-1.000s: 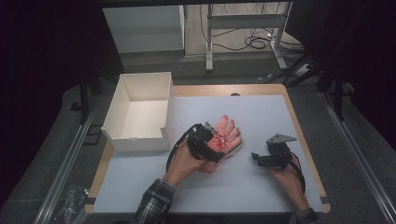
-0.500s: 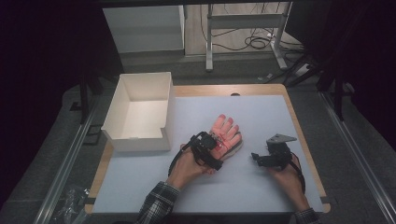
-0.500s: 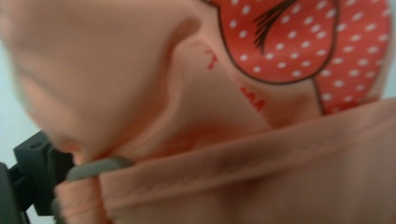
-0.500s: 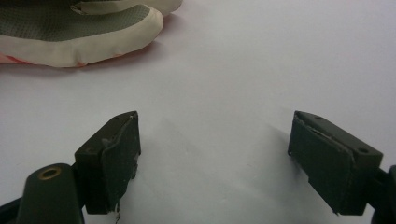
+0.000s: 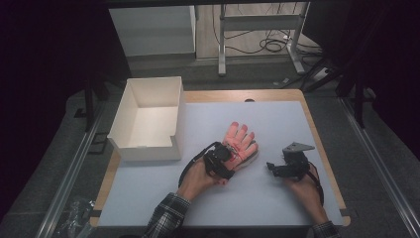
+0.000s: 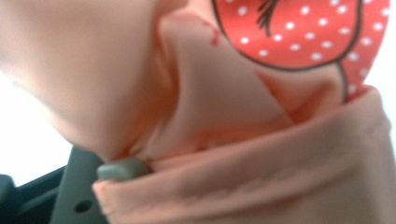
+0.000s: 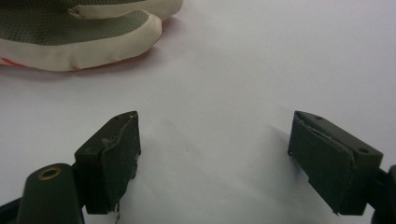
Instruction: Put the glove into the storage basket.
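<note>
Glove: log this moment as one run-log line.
left gripper: fingers just closed, shut on glove cuff | right gripper: open, holding nothing, on mat | white box: left of glove

A person's left gripper (image 5: 229,157) is clamping a pink glove (image 5: 239,144) on a table (image 5: 277,124) beside a white box (image 5: 148,119).

- Dark room beyond the jaws; grey floor (image 5: 59,163).
- White cabinet (image 5: 153,29) and metal table frame (image 5: 257,25) far ahead, cables (image 5: 275,45) beneath.
</note>
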Motion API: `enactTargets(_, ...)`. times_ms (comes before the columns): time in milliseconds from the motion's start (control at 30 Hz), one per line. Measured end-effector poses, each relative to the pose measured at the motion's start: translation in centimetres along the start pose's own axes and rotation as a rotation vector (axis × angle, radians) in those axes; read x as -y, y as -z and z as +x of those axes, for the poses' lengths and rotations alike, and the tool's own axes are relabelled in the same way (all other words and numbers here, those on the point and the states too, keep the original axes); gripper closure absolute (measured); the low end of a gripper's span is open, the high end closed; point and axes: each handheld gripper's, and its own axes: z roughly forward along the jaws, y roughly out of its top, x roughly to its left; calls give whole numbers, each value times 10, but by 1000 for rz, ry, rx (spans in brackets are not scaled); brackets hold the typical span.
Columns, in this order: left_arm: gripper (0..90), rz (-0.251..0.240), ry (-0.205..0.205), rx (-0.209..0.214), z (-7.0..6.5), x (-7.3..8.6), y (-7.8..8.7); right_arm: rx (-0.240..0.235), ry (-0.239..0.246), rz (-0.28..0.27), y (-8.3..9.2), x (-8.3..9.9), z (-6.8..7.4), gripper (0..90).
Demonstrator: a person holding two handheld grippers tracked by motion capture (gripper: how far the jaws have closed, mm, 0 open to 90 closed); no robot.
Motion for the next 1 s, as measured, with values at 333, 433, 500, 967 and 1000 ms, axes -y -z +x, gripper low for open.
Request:
enactTargets(333, 408, -8, -9, 18, 6, -4, 9, 0, -2, 0, 0, 0, 0, 171)
enactTargets(433, 407, -22, 2, 6, 8, -6, 15, 0, -2, 0, 0, 0, 0, 171)
enactTargets(500, 406, -34, 5, -13, 9, -8, 20, 0, -2, 0, 0, 0, 0, 171)
enactTargets(967, 397, -106, 45, -95, 25, -24, 52, 0, -1, 0, 0, 0, 0, 171)
enactTargets(1000, 397, -109, 44, -96, 26, -25, 54, -1, -1, 0, 0, 0, 0, 171)
